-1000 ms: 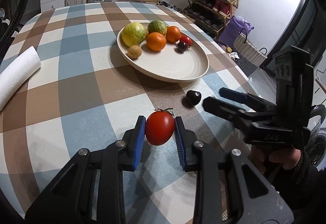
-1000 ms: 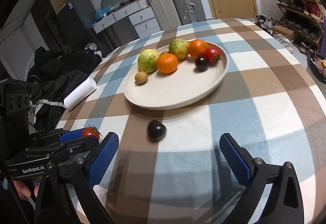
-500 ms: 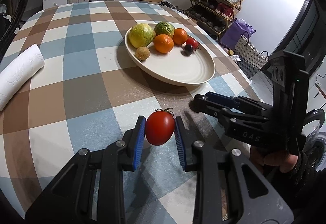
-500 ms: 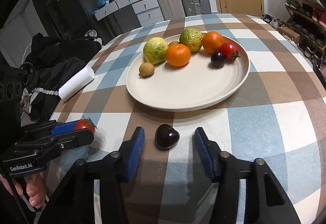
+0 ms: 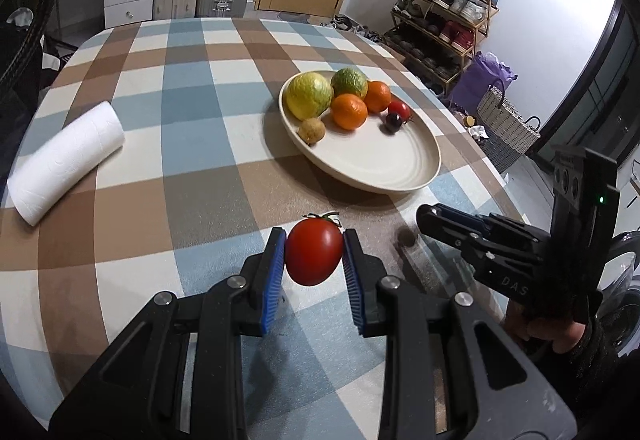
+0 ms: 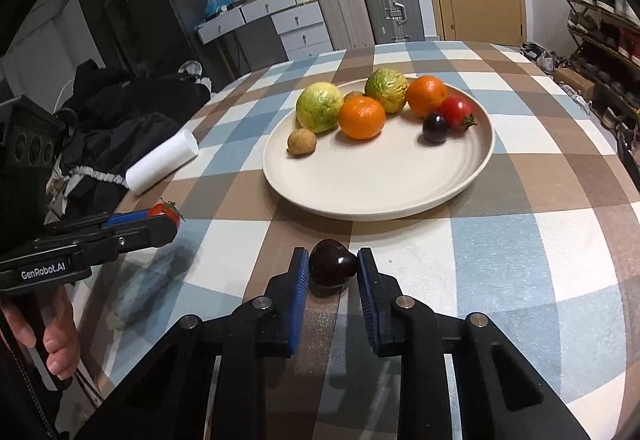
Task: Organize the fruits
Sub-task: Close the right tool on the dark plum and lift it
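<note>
Holding a smooth red oval tomato (image 5: pixel 313 257) across its soft middle, left gripper (image 5: pixel 314 266) above the table's near edge; right gripper (image 6: pixel 333 276) clamped on a glossy dark round fruit (image 6: pixel 333 267), seemingly resting, bruisable, before the cream plate (image 6: pixel 380 196).

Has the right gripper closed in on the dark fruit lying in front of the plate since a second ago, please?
Yes. The right gripper, which stood wide open around the dark fruit, is now shut on it, near the plate.
</note>
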The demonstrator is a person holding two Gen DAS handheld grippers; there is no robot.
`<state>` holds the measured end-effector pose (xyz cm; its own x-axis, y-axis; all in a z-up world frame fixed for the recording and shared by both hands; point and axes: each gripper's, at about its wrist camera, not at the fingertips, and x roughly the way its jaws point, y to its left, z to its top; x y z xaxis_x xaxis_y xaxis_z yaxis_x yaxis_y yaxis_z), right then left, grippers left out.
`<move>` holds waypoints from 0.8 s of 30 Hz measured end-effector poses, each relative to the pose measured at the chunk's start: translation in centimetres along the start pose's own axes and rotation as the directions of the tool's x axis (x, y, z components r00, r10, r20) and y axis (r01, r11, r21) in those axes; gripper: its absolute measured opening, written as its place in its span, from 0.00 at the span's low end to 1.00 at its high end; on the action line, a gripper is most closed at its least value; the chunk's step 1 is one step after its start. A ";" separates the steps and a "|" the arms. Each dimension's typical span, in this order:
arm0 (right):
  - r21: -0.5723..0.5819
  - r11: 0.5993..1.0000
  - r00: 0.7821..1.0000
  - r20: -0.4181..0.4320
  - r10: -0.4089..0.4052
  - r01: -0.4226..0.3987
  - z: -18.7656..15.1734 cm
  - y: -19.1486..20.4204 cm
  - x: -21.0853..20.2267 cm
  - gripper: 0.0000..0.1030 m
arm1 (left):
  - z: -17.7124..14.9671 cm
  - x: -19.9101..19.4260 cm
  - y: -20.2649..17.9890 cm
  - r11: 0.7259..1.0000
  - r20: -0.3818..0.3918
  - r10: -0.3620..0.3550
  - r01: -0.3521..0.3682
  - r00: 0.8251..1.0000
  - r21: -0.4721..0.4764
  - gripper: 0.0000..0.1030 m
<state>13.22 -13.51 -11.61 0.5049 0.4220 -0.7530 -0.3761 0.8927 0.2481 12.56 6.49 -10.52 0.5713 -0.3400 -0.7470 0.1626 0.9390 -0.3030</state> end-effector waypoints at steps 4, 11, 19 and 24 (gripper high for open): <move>0.023 1.000 1.000 0.018 0.007 -0.008 -0.2 -0.7 -1.0 0.24 | 1.1 0.0 -1.2 1.000 0.008 -0.013 0.013 1.000 0.022 0.25; 0.035 0.999 0.997 0.074 0.007 -0.010 -0.2 -2.7 -3.5 0.24 | 4.1 1.8 -5.1 0.995 0.010 -0.029 0.028 1.000 0.092 0.25; 0.085 0.996 0.991 0.136 0.003 -0.015 2.1 -6.4 -5.9 0.24 | 7.7 6.0 -8.6 0.988 -0.012 -0.027 0.028 1.000 0.151 0.25; 0.087 0.996 0.989 0.147 0.009 -0.022 4.2 -7.9 -5.4 0.24 | 9.9 8.8 -9.4 0.987 -0.029 -0.020 0.024 0.999 0.158 0.25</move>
<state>16.73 -22.21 -6.95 0.6101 0.4487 -0.6530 -0.3183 0.8936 0.3166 24.06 -4.83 -8.37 0.5445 -0.3603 -0.7574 0.3013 0.9268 -0.2242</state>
